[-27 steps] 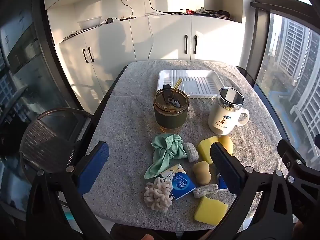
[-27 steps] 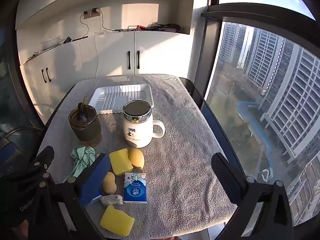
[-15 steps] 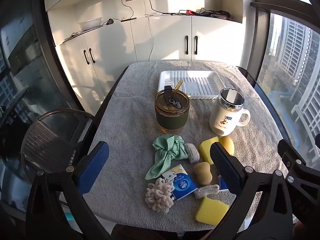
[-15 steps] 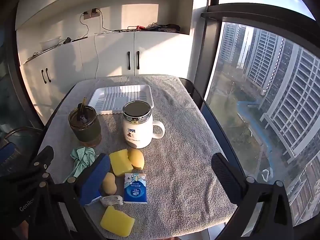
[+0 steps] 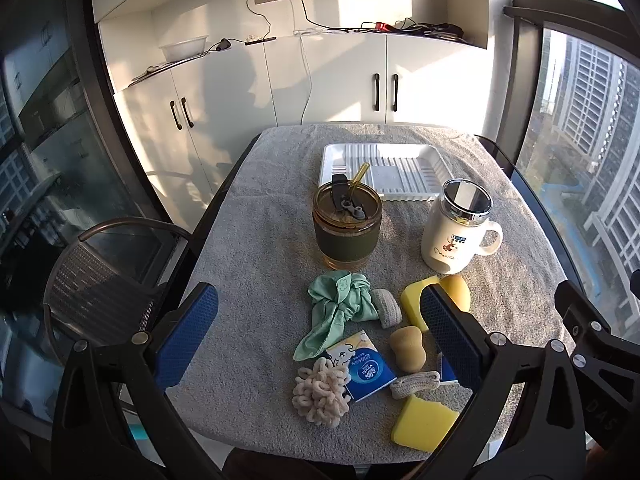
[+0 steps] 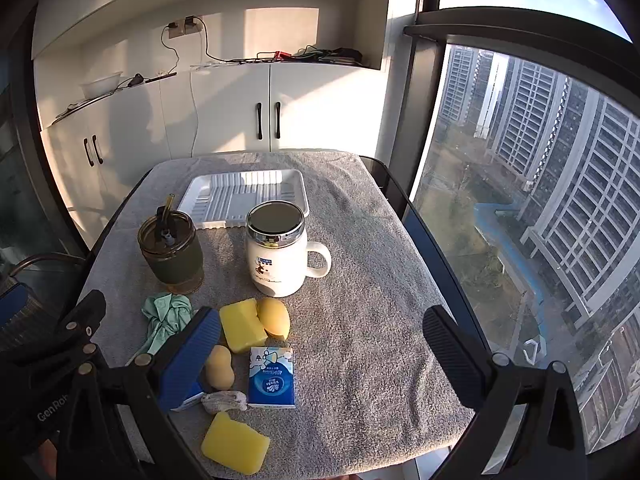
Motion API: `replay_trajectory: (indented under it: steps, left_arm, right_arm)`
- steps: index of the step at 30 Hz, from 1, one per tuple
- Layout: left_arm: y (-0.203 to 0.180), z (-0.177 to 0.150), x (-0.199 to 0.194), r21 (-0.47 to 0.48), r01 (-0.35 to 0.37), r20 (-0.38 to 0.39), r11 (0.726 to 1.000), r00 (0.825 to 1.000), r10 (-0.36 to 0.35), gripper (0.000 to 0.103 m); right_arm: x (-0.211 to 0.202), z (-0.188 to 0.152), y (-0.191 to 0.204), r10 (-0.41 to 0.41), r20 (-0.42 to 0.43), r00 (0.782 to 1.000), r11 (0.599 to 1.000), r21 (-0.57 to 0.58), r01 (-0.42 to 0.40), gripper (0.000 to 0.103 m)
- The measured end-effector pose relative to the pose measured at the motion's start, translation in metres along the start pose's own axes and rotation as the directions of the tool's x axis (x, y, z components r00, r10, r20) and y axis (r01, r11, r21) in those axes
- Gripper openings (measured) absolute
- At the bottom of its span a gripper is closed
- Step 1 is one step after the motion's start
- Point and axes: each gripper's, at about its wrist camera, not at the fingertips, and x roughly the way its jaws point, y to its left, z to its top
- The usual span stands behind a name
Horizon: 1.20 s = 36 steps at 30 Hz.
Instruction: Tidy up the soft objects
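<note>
left gripper (image 5: pixel 318 334) hangs above the near edge of the table (image 5: pixel 256 248), jaws spread as wide as they go, nothing between the pads, touching nothing. right gripper (image 6: pixel 322 344) is the same story over the near right part: splayed wide, empty, clear of the grey towel.

left to right along the near edge in the left wrist view: a cream loopy scrunchie (image 5: pixel 320 394), a green cloth scrunchie (image 5: pixel 340 306) behind it, a blue and white tissue pack (image 5: pixel 366 366) touching the loopy one, a small grey pad (image 5: pixel 386 306) against the green cloth, a tan gourd-shaped sponge (image 5: pixel 408 348), a beige knitted band (image 5: pixel 414 384), a yellow sponge (image 5: pixel 424 422) at the very edge, and another yellow sponge (image 5: pixel 414 300) with a tan egg-shaped sponge (image 5: pixel 458 292) touching it, nearer the middle.

further back stand a green-sleeved tumbler (image 5: pixel 346 226) with a straw and a white mug (image 5: pixel 456 234) with a mirrored lid; a white ribbed tray (image 5: pixel 384 172) sits toward the far edge, nothing in it.

writing: the pack reads "vinda"; the mug carries a small cartoon and a blue label too small to read. "genro" shows on the left gripper's body in the right wrist view.

only the left view shows the loopy scrunchie and grey pad; only the right view shows a second tissue pack (image 6: pixel 272 378) in full, and the table's right edge.
</note>
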Motion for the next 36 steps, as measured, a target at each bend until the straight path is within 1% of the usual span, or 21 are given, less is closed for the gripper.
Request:
replay_trajectory:
  steps: [36]
  left_arm:
    - [0.0010,0.0002,-0.0017,0.000,0.001,0.004,1.000,1.000,-0.001,0.102]
  right_arm:
    - [-0.0005,0.0010,0.0010,-0.003,0.004,1.000,1.000,0.000,0.003,0.103]
